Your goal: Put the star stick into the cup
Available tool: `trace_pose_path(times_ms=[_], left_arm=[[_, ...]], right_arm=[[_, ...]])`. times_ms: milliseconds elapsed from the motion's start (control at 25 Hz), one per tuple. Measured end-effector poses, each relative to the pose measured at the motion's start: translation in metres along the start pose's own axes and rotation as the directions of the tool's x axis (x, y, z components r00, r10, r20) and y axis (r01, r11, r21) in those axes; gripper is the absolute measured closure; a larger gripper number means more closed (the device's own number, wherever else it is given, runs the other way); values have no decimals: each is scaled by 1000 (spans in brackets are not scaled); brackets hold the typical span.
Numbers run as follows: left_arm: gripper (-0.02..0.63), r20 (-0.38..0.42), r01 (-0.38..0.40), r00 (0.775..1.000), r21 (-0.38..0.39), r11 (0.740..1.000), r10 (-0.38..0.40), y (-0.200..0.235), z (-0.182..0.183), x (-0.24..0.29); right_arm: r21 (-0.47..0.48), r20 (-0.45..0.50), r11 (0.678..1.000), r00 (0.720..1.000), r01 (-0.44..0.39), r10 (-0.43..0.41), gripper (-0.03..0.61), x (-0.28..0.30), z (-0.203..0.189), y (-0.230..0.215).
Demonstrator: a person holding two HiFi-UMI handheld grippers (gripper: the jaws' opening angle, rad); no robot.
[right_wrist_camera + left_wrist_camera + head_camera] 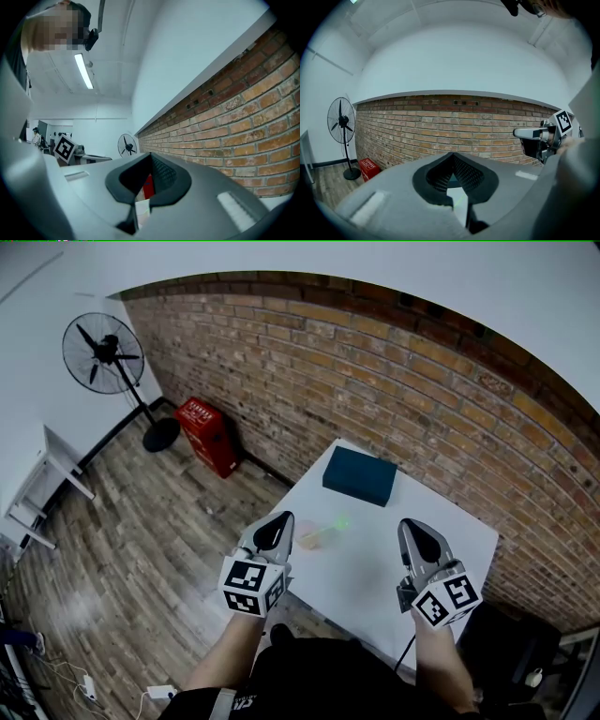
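The left gripper is keeping its jaws clenched, pad meeting pad with nothing caught between them, and the right gripper is doing the same, its jaws pressing together on empty air. Both are hovering above the near part of the white desk, well apart from each other, the left one over the desk's left edge. Between the two and a little ahead of them, the green star stick is lying on the desk outside the cup, a pale pinkish translucent one sitting just beside it and near the left jaws; whether stick and cup are touching is too blurred to tell. Farther back, a dark teal box is resting near the desk's far corner. A brick wall is running behind the desk, a red box is leaning at its foot on the wooden floor, and a standing fan is facing the room from the corner.
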State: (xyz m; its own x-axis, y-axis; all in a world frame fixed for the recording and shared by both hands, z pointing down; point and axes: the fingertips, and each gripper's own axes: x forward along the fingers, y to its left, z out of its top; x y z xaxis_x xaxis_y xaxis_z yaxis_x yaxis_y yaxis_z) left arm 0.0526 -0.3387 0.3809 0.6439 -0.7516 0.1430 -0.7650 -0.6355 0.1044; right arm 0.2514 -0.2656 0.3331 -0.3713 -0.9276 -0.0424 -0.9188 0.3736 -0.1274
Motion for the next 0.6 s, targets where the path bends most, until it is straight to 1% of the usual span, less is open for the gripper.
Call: trace_pose_path(times_ms=[200, 480, 600], left_arm=[[606, -11, -16, 1000, -11, 1000, 16, 7, -6, -5], [607, -18, -13, 1000, -23, 1000, 12, 8, -12, -5], [607, -22, -15, 1000, -23, 1000, 15, 9, -13, -7]], right_arm=[[19, -34, 1000, 999, -11, 12, 581, 6, -12, 4], [28, -89, 998, 995, -49, 52, 581, 20, -31, 16], [35, -98, 998, 993, -59, 63, 581, 21, -35, 21]])
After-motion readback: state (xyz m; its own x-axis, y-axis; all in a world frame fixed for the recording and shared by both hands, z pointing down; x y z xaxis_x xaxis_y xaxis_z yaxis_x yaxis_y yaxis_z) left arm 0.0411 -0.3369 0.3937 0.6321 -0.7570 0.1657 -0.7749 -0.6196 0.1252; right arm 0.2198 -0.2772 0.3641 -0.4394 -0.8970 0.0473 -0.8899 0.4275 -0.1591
